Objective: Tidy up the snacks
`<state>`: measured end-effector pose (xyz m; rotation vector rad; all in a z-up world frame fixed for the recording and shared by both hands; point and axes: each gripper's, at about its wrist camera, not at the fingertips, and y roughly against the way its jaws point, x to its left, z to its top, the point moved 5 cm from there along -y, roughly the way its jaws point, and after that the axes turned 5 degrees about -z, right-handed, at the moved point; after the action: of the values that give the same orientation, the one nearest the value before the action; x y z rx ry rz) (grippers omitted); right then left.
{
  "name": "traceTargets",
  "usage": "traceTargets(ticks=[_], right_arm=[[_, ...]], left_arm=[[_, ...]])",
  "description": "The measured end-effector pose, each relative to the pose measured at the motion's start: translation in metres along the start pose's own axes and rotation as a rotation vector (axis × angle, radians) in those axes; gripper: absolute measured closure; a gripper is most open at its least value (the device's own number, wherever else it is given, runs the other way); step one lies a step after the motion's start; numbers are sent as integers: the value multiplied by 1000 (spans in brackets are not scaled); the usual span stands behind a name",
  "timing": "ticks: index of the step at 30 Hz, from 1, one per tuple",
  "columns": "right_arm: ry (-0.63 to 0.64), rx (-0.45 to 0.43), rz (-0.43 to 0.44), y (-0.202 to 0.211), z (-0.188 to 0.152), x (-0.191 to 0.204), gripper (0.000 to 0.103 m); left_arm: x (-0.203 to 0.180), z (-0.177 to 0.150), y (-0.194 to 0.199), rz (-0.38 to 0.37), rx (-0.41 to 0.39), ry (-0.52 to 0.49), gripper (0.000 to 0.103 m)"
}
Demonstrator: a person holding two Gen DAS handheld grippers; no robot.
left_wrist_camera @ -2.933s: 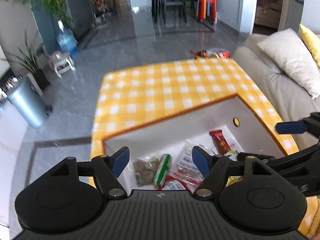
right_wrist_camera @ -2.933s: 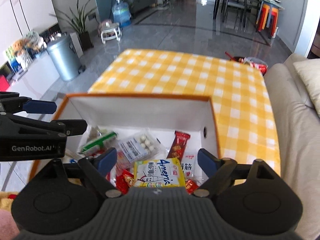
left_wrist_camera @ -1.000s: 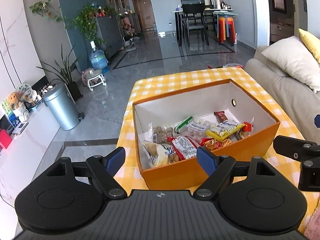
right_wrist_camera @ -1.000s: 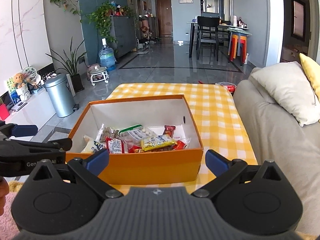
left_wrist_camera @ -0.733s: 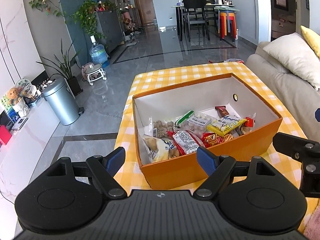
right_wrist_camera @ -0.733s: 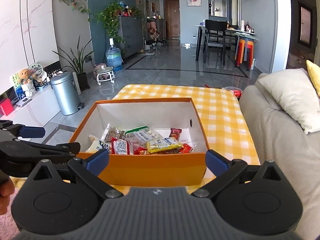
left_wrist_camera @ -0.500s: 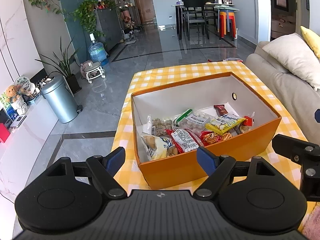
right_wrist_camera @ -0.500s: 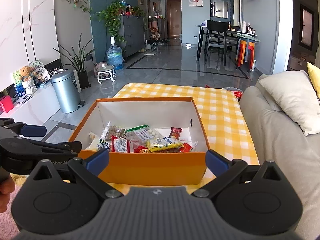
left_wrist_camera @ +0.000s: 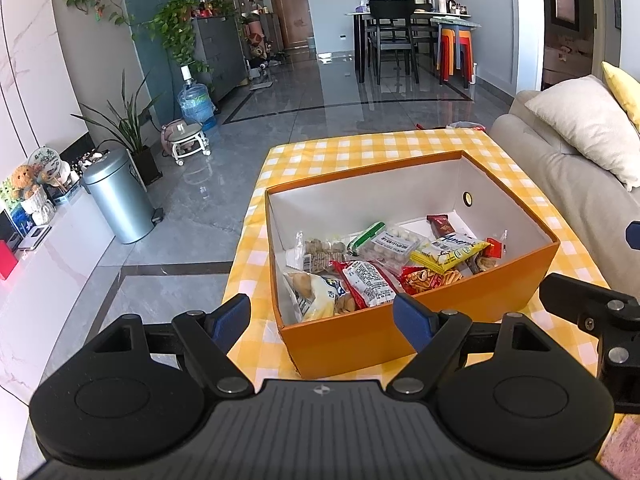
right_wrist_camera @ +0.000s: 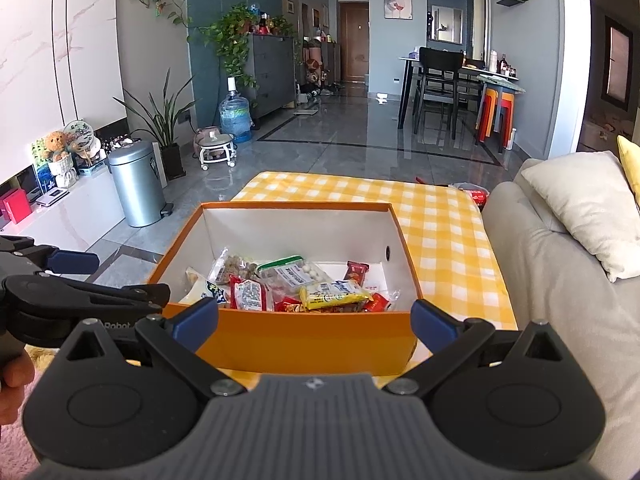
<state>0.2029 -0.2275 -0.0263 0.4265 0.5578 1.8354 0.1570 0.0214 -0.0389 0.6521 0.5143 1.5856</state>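
An orange box [left_wrist_camera: 400, 334] [right_wrist_camera: 312, 340] with white inner walls sits on the yellow checked tablecloth [left_wrist_camera: 372, 148] [right_wrist_camera: 440, 232]. Several snack packets lie inside it, among them a yellow packet [left_wrist_camera: 448, 254] [right_wrist_camera: 334, 294], a red-and-white packet [left_wrist_camera: 368, 282] [right_wrist_camera: 250, 294] and a clear bag of white balls [left_wrist_camera: 394, 242] [right_wrist_camera: 298, 272]. My left gripper [left_wrist_camera: 322, 316] hovers open in front of the box's near left corner, holding nothing. My right gripper [right_wrist_camera: 316, 318] is open and empty too, held back before the box's near wall.
A grey sofa [right_wrist_camera: 560, 280] with a white cushion [right_wrist_camera: 584, 208] runs along the right of the table. A silver bin [right_wrist_camera: 138, 188], a plant and a low white cabinet stand on the left. Tiled floor, a dining table and chairs lie beyond. A hand [right_wrist_camera: 12, 384] shows at the lower left.
Both grippers have pulled back and up from inside the box to a spot in front of it, and the view has levelled. In the last second they barely shift.
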Motion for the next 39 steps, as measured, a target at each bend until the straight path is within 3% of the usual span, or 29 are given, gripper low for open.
traceTargets(ticks=[39], right_arm=[[17, 3, 4, 12, 2, 9, 4]], left_arm=[[-3, 5, 8, -6, -18, 22, 8]])
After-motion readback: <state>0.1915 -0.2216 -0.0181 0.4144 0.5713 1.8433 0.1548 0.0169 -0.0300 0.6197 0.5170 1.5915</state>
